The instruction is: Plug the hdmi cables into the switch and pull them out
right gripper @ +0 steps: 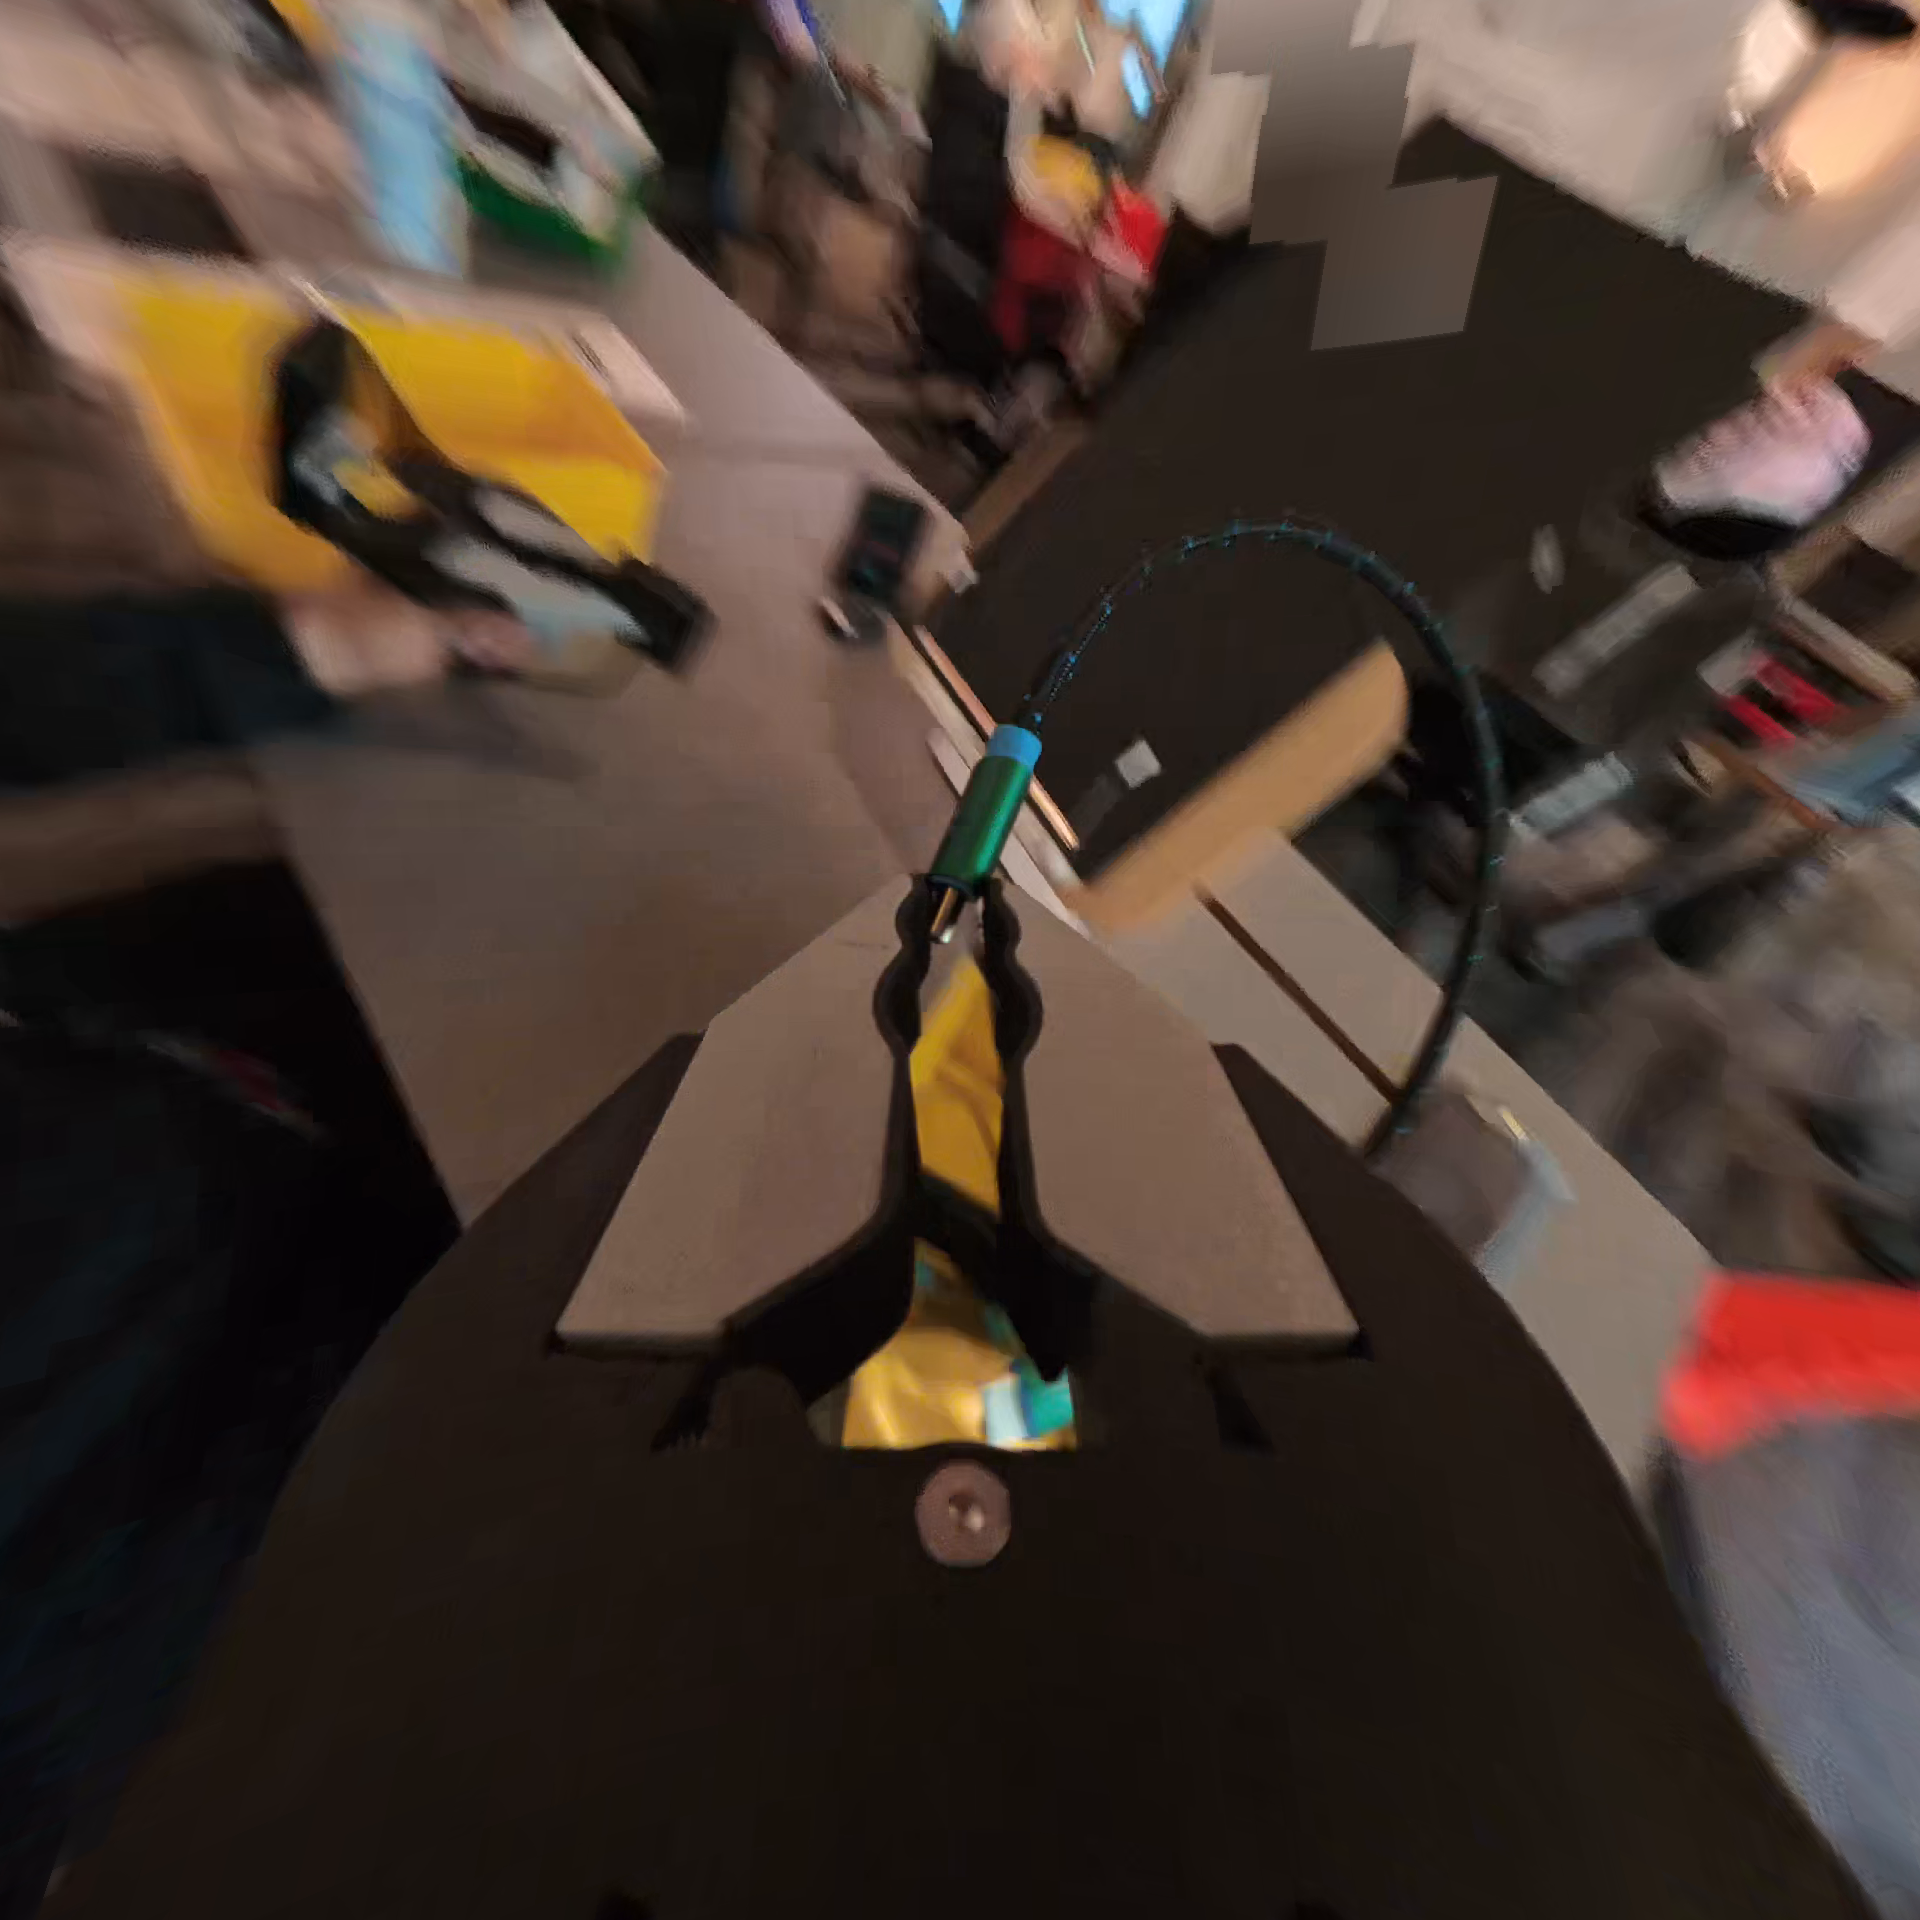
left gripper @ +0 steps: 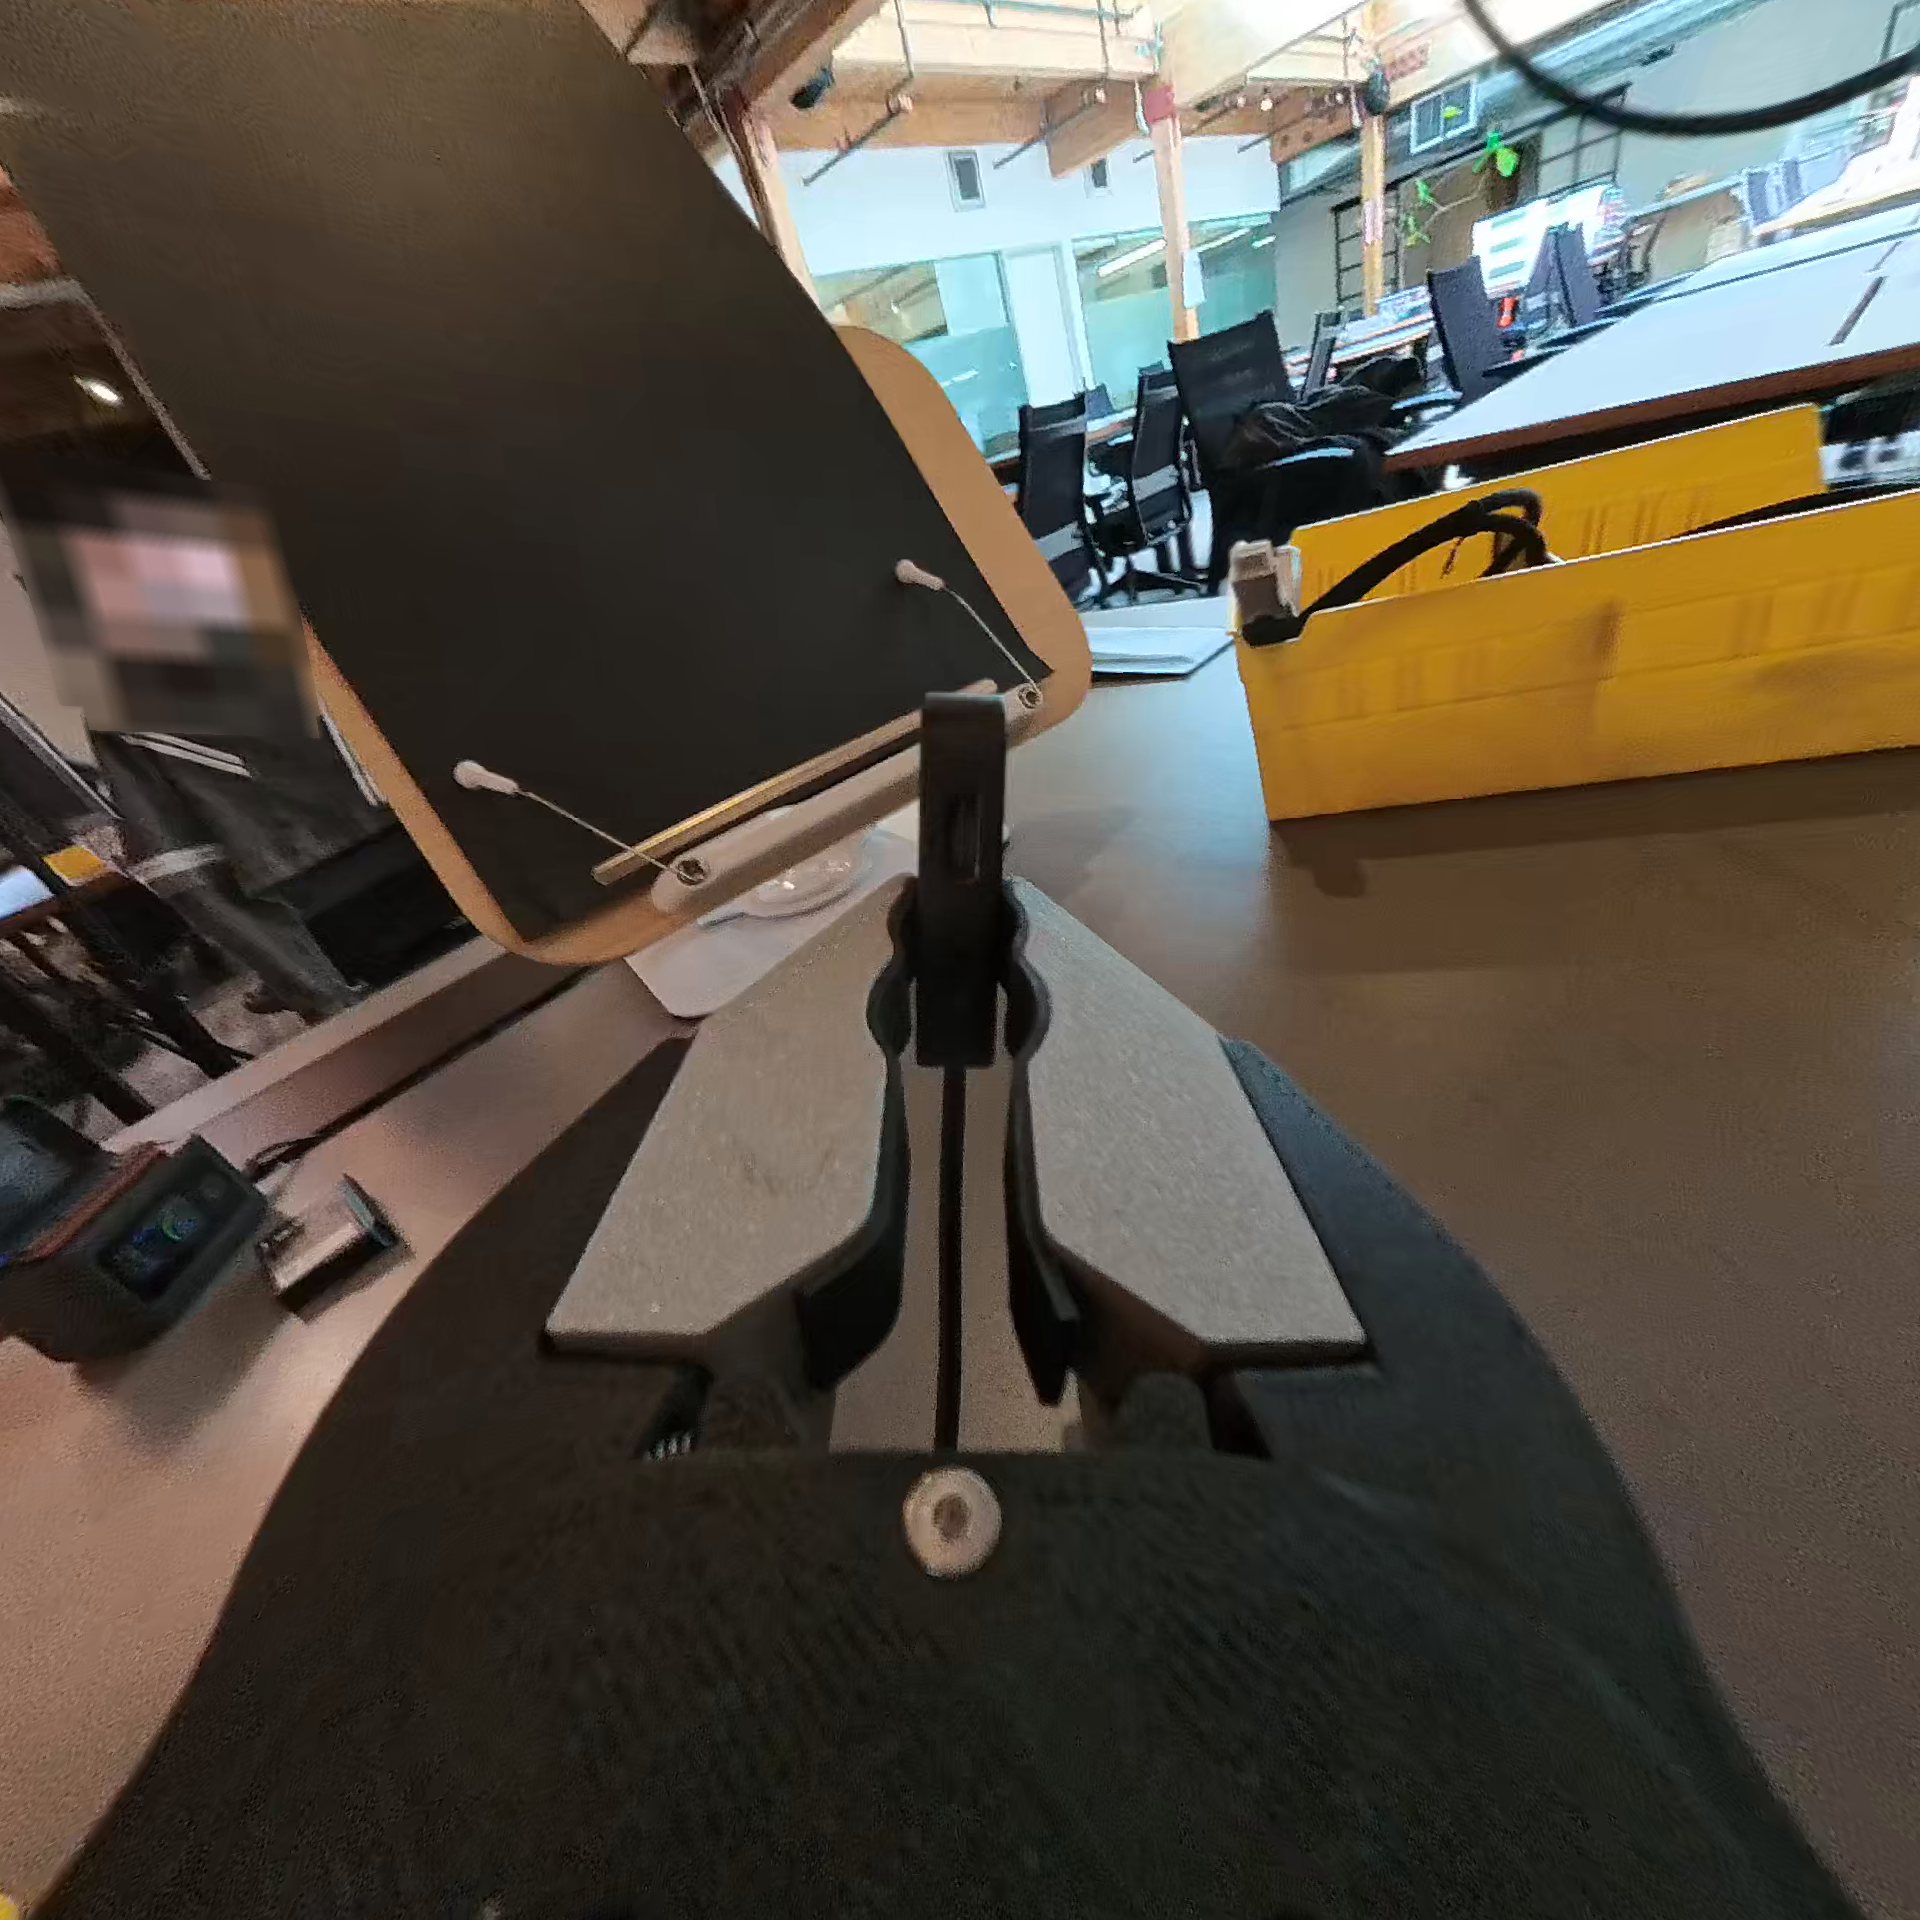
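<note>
Ahead of the left gripper (left gripper: 958, 925), a tilted black board (left gripper: 520, 436) on a stand blocks the way forward and to the left. A yellow box (left gripper: 1579, 665) walls off the far right. Between and right of them the brown bench (left gripper: 1558, 1039) lies open. At the left edge sit two small devices (left gripper: 166, 1236).

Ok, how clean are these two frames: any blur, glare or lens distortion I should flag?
Left wrist view: mostly sharp, wide-angle bending at the edges, soft daylight, faint shadow under the yellow cardboard box; the left tool grips a flat black switch clearly. Right wrist view: heavy motion smear across the background; only the right tool and its green metal HDMI plug stay fairly crisp.
</note>
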`<action>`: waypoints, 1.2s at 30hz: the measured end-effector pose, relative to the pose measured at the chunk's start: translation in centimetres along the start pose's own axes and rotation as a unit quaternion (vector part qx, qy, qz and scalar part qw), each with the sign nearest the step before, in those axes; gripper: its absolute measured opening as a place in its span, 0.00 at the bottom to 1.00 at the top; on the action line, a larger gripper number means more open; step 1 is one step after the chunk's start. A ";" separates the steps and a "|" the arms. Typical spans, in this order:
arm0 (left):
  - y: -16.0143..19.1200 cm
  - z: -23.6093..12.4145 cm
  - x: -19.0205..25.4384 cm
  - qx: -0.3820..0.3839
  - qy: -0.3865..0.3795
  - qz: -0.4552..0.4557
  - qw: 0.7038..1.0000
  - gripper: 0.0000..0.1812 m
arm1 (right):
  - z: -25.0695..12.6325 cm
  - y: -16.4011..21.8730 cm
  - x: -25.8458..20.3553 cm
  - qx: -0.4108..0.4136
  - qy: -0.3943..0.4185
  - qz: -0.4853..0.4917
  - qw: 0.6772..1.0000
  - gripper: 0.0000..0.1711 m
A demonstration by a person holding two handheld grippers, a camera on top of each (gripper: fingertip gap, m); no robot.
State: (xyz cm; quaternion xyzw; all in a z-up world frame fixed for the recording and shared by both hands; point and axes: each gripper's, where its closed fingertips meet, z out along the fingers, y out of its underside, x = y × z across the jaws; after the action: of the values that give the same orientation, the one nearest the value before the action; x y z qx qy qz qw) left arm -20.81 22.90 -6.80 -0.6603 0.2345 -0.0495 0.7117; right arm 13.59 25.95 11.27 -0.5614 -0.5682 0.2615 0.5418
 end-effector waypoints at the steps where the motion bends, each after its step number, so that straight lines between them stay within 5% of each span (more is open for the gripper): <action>1: -0.1 0.0 0.0 0.003 -0.002 0.004 1.000 0.06 | -1.0 1.9 1.3 -0.049 0.033 -0.006 0.998 0.05; 6: 0.8 0.5 0.7 -0.020 0.019 -0.013 1.000 0.06 | -1.4 13.2 1.9 -0.287 0.017 0.014 0.958 0.05; 10: 1.1 0.4 1.4 -0.024 0.024 -0.001 0.999 0.06 | 0.0 22.5 -2.1 -0.446 -0.103 0.051 0.888 0.05; 13: 1.0 0.2 2.4 -0.018 0.041 0.031 0.999 0.06 | 1.2 26.3 -4.9 -0.491 -0.184 0.090 0.846 0.05; 18: 1.6 0.5 3.7 -0.038 0.055 0.078 0.995 0.06 | 1.4 26.4 -5.8 -0.507 -0.244 0.143 0.814 0.05; 22: 1.5 0.5 3.8 -0.035 0.056 0.078 0.995 0.06 | 0.4 23.3 -2.9 -0.468 -0.204 0.155 0.846 0.09; 27: 1.3 0.3 3.2 -0.030 0.050 0.059 0.997 0.06 | -1.9 23.9 4.3 -0.482 -0.041 0.174 0.858 0.24; 32: 1.6 0.5 3.6 -0.037 0.054 0.068 0.995 0.06 | 4.0 21.7 8.6 -0.386 0.027 0.128 0.913 0.31; 36: 1.9 0.3 3.3 -0.043 0.048 0.062 0.996 0.06 | 8.3 19.4 5.4 -0.347 -0.047 0.237 0.906 0.20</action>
State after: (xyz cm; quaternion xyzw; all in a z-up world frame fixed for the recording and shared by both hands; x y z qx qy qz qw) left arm -18.24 22.14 -9.56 -0.6716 0.3110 -0.0267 0.6720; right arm 14.15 38.04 -6.83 -0.8192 -0.4982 0.1942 0.2073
